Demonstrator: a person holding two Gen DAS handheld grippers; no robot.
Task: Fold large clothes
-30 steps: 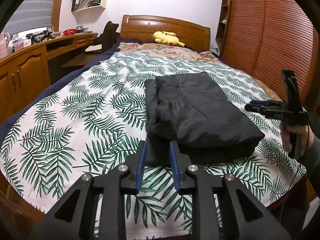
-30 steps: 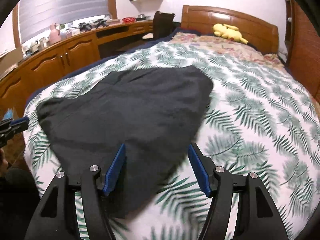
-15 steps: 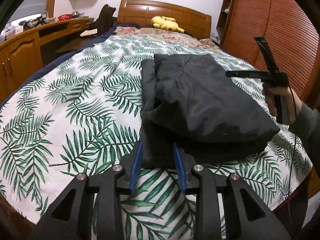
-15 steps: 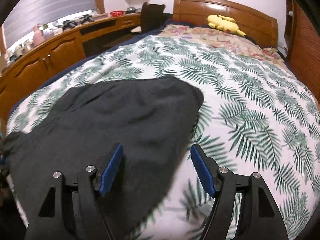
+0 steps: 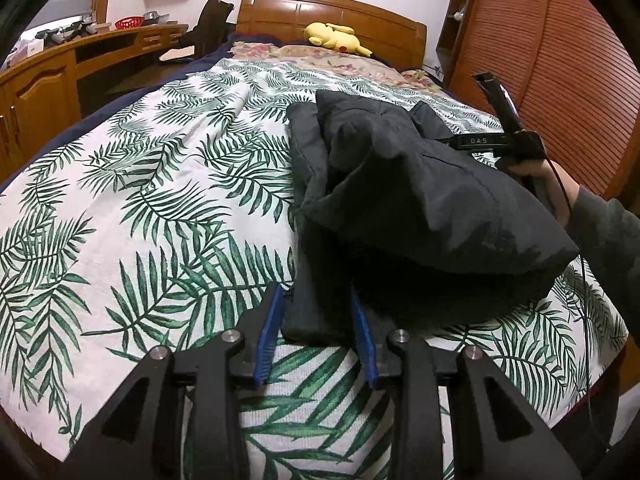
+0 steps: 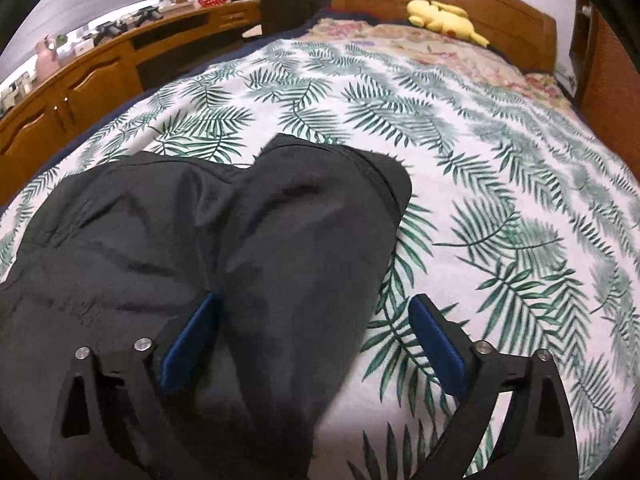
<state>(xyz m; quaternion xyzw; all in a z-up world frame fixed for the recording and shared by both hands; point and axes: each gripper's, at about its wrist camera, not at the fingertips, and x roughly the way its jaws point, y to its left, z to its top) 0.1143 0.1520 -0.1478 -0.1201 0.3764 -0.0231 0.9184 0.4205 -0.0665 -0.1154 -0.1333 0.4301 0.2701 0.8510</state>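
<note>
L wrist view: 1 dark grey garment (image 5: 400, 200), matte woven fabric, padded look, folded into a thick bundle with a rounded near edge; flatter layer sticks out underneath. It lies on the bed (image 5: 160, 200), right of centre, approx 1 o'clock from the left gripper (image 5: 316, 332). Bedspread white w/ green palm-leaf print, soft knit texture. L jaws: blue pads, narrow gap, opening; the garment's lower corner sits between them, pads not seen pressing on it. At 3 o'clock a hand (image 5: 536, 176) in a dark sleeve holds the right gripper (image 5: 480, 141), black frame, at the garment's far side. 1 yellow plush toy (image 5: 336, 36) at 12 o'clock by the glossy wooden headboard (image 5: 332, 12). Slatted wooden wardrobe (image 5: 568, 60) at 2 o'clock.

R wrist view: same garment (image 6: 240, 260), smooth, creased, a stitched seam along its right edge; fills frame from 9 to 6 o'clock. R jaws wide apart and opening; the left pad touches the cloth, the right pad is over bare bedspread. No grip.
</note>
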